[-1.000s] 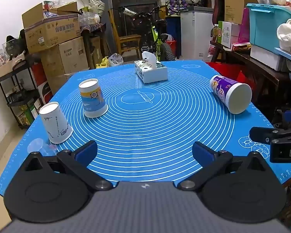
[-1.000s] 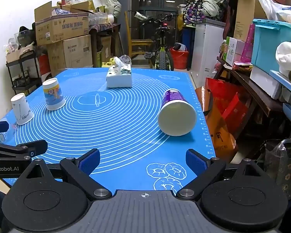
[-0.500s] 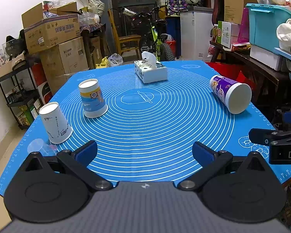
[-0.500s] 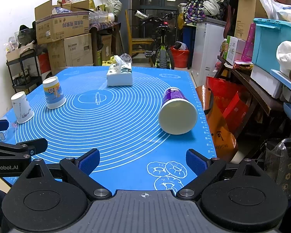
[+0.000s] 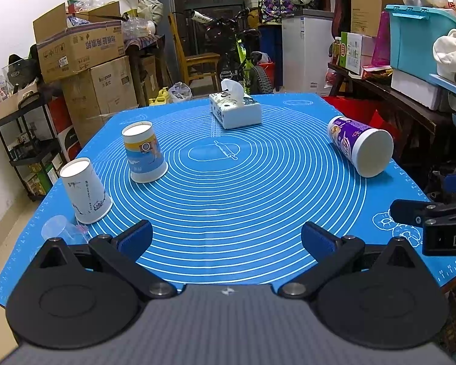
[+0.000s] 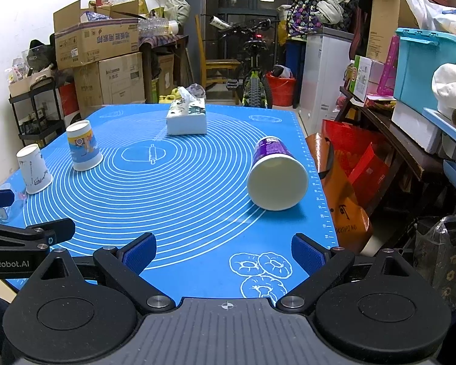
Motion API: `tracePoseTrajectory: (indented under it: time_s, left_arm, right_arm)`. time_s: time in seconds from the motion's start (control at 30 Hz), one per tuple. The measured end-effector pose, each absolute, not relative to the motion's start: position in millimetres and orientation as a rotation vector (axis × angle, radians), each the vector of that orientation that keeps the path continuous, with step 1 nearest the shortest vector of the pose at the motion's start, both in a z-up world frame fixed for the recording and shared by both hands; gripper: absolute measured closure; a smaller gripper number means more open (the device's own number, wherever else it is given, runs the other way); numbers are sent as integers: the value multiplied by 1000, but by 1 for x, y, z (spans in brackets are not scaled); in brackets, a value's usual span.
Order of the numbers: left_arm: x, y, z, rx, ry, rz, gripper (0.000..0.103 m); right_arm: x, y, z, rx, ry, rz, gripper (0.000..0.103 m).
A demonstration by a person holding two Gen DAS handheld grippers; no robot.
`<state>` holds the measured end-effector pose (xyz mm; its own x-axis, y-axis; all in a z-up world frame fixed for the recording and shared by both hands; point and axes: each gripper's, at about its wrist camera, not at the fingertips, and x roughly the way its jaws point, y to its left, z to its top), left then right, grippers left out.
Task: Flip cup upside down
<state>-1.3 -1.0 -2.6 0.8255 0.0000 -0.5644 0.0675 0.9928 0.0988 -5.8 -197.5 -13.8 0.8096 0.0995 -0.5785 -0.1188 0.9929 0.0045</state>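
The purple cup [image 6: 275, 172] lies on its side near the right edge of the blue mat [image 6: 197, 213] that covers the surface, and that is the relation the coming move turns on. In the right wrist view its wide white end faces back toward the right gripper [image 6: 225, 254], a little right of the centre line, and its long axis runs away from the camera and slightly leftward. The right gripper's jaws stand wide apart and hold nothing, with the cup ahead of them and well apart. In the left wrist view the same cup [image 5: 360, 149] sits far off to the right, across the mat from the left gripper [image 5: 226, 237], whose jaws are likewise spread and empty. So the right hand looks the nearer one and the likelier to take it. Since the cup points almost along the approach line, the jaws would probably need to close across its round body, not its ends. The white cup [image 5: 86, 194] and the blue-and-orange cup [image 5: 144, 155] on the left side already stand mouth down, as does nothing else; the tissue box [image 5: 235, 111] sits at the far end.
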Motion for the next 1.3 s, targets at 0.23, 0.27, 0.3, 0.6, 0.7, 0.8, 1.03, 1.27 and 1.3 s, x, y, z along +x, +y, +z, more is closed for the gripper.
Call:
tracePoseTrajectory:
  time_s: [0.23,0.27,0.3,0.6,0.7,0.8,1.03,1.27,1.3]
  left_arm:
    - [-1,-1,-2,116,600,-36,1]
    - [-1,-1,-2,116,600,-35,0]
    - [-1,-1,-2,116,599,-36,0]
    - [-1,-1,-2,116,600,-35,1]
    - [-1,-1,-2,116,600,-36,1]
    - [-1,-1,-2,116,600,-36,1]
    - [-1,-2,-2,115,599,-34,1]
    - [-1,-1,-2,116,600,-35,1]
    - [-1,-1,-2,116,600,-35,0]
  right_arm:
    - [-6,-198,-11,-33,617,117,7]
    - [-5,-199,-10,-33,618,117,7]
    - [-5,-199,-10,-33,618,117,7]
    - [-6,-198,-12,-33,621,116,7]
    - [-7,-199,-7,-33,620,117,7]
    - [-8,-199,-5,-33,620,117,7]
    - [-4,-199,-13,-34,621,117,7]
    - [-2,-201,-26,-34,619,117,7]
    - [-2,-201,-26,-34,619,117,7]
